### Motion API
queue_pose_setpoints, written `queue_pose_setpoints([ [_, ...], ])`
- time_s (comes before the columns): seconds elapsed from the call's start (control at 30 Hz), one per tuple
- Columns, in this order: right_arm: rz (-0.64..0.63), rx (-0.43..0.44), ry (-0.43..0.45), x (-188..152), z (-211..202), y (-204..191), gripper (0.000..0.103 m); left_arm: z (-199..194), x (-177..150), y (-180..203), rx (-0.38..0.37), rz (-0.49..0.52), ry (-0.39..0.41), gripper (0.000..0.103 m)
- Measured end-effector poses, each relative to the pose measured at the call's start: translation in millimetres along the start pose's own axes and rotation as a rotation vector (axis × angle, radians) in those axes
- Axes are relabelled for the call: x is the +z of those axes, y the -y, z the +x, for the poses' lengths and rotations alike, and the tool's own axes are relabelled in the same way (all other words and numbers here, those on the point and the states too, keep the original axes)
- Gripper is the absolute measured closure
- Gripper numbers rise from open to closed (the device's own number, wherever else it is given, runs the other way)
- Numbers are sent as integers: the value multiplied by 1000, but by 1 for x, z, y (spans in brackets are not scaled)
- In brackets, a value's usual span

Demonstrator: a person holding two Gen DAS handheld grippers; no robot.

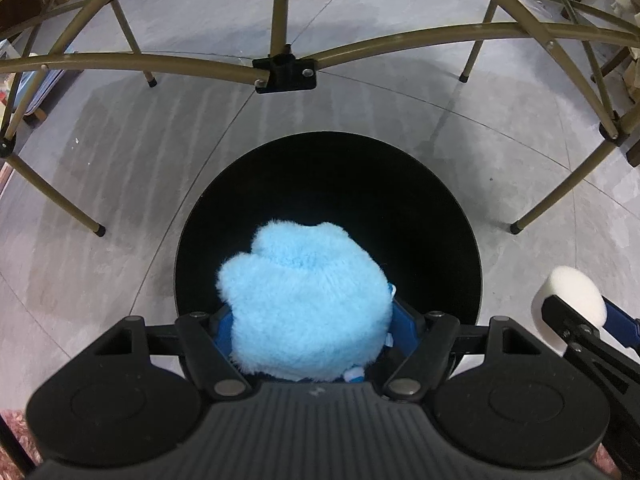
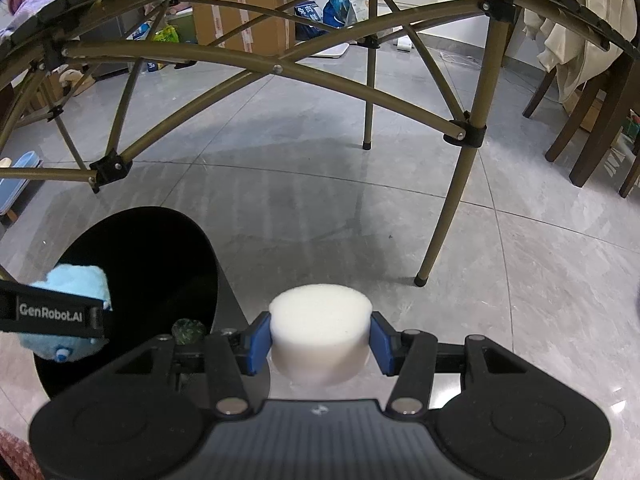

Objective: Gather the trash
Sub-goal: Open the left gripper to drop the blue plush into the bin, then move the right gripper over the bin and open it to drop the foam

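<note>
Both of my tongs are pinching something soft. Left tongs (image 1: 305, 330) squeeze a fluffy blue toy (image 1: 302, 304) between their blue pads. Most of the pads are hidden by the fur, so I can only see bits of blue at each side. The fluffy blue toy hangs over the near part of a round black bin (image 1: 328, 184). The bin stands on the grey floor (image 1: 120, 160), and its inside is so dark that I cannot see the bottom from this side.

Right tongs (image 2: 320, 338) pinch a white foam puck (image 2: 319, 332), a short round block. One blue pad presses on its left side and one on its right. The puck sits upright between them, above the shiny floor and just to the right of the bin. From the left camera I can see the puck and the right tongs at the far right edge, near the bin's rim.

From the right camera, a small dark green ball (image 2: 188, 330) shows low inside the bin, near its rim.

Beyond the bin stands a folding frame of tan metal legs (image 2: 460, 200) with black feet. Far off are cardboard boxes (image 2: 244, 20) and some bags. A wooden chair (image 2: 592, 120) with pale cloth over it stands at the far right.
</note>
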State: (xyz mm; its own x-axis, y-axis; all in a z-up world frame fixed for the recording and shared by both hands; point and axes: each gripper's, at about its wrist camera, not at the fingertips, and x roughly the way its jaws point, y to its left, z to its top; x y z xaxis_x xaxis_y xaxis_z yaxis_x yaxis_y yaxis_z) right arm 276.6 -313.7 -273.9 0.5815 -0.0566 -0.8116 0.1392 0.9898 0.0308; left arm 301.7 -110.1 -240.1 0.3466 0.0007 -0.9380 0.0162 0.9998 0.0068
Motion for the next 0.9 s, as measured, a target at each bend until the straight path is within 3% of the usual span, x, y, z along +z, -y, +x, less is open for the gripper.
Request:
queue_pose_setpoints([
  [0.13,3,1,-3,-2,0,1,52,-5,-1,0,-9,0,26,22],
  [0.2,0,3,-3,-2,-1,0,52,-7,-1,0,-19,0,44,4],
  [0.23,-1,2,-2,-2,-1,1,52,-8,-1,0,-22,-2,56,0],
  [0.9,-6,4,-8,-4,1,-2,52,-15,-1,-6,-22,19,52,0],
])
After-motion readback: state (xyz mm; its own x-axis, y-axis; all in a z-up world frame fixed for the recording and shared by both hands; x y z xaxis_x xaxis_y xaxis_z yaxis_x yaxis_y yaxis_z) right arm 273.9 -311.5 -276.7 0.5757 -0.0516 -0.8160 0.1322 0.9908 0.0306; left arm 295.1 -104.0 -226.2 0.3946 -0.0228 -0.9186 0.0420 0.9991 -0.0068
